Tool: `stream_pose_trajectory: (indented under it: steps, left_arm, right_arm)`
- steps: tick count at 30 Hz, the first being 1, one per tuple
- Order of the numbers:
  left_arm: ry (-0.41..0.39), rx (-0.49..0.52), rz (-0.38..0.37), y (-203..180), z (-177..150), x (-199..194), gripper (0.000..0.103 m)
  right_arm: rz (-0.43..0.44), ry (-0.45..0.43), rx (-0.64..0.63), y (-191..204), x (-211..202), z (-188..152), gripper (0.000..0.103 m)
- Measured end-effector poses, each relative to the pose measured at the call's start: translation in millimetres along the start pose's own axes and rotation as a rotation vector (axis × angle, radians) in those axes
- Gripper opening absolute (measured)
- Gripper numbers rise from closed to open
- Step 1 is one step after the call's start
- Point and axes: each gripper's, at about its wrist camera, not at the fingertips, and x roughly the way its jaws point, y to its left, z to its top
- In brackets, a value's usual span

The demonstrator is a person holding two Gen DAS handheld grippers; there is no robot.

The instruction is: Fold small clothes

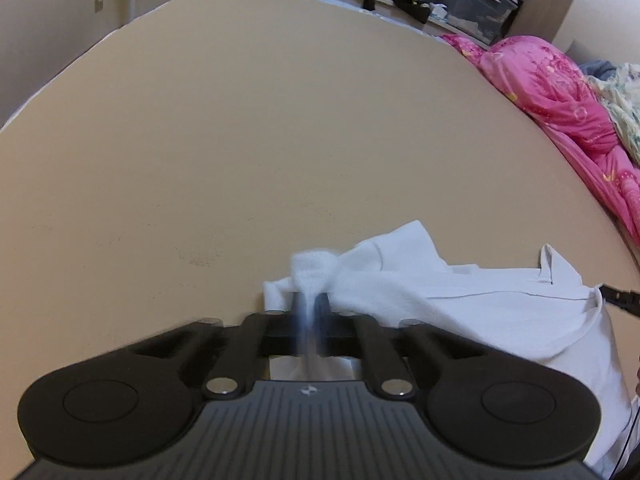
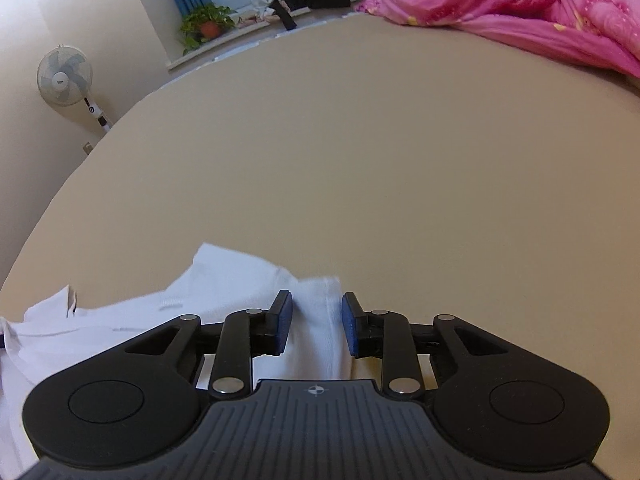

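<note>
Left gripper (image 1: 310, 308) is pinched tight on a bunched corner of the white shirt (image 1: 460, 304); a tuft of cloth stands proud just beyond its fingertips, and the fabric is blurred where it passes between the jaws. Right gripper (image 2: 316, 322) has its jaws parted by a narrow gap with a white band of the same shirt (image 2: 224, 292) lying between the blue pads (image 2: 285, 322); the pads do not appear to press on it, so I read this side as not gripping. The garment lies on the tan bed surface (image 1: 280, 120) close under both grippers, rumpled, spread from the left gripper out to its right and from the right gripper out to its left, so it spans the space between the two. Its long axis looks to run across, from one gripper to the other; a collar or placket opening (image 1: 550, 268) shows toward the far edge in the left wrist view, which suggests the neck end points away from the grippers, though the crumpling makes this uncertain. Risks, as judged: with only one corner truly clamped, a lift or pull would drag the shirt lopsided and twist it instead of spreading it flat; the right pads could close on too thin or too thick a layer and slip; the bunched left grip could bake a crease into the fold.
</note>
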Motion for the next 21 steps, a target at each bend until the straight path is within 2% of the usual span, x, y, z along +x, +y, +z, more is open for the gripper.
stream_pose_trajectory:
  steps: [1, 4, 6, 7, 9, 14, 16, 18, 21]
  left_arm:
    - [-0.042, 0.005, 0.011, -1.1, 2.5, -6.2, 0.004]
    - [-0.176, -0.049, 0.018, 4.1, 9.0, -26.1, 0.004]
    - [-0.216, -0.031, 0.077, 1.1, 11.0, -24.1, 0.004]
    - [-0.212, -0.020, 0.102, -0.3, 12.1, -19.0, 0.004]
    - [-0.176, -0.022, 0.119, 0.7, 14.7, -2.7, 0.004]
    - [-0.057, -0.068, 0.120, 7.9, 18.2, 31.2, 0.009]
    - [-0.067, -0.087, 0.103, 13.9, 19.4, 21.2, 0.010]
    - [-0.078, -0.120, 0.072, 22.4, 18.4, 4.3, 0.013]
    - [-0.018, -0.164, 0.019, 28.0, 12.0, -24.1, 0.013]
  right_arm:
    - [-0.003, -0.025, -0.007, 1.6, -1.0, 2.5, 0.005]
    - [0.032, -0.168, 0.035, 3.2, -14.6, 13.5, 0.005]
    - [0.053, -0.253, 0.057, 8.1, -19.8, 20.1, 0.005]
    - [0.038, -0.276, 0.050, 10.7, -16.7, 22.5, 0.005]
    - [0.013, -0.270, 0.059, 11.2, -4.0, 26.8, 0.005]
    - [-0.117, -0.103, 0.033, 14.5, 50.9, 30.2, 0.006]
    - [-0.174, -0.104, 0.027, 14.6, 48.1, 29.6, 0.011]
    - [-0.150, -0.135, 0.048, 12.7, 30.1, 31.3, 0.024]
    - [-0.111, -0.129, 0.085, 6.9, -4.7, 30.7, 0.028]
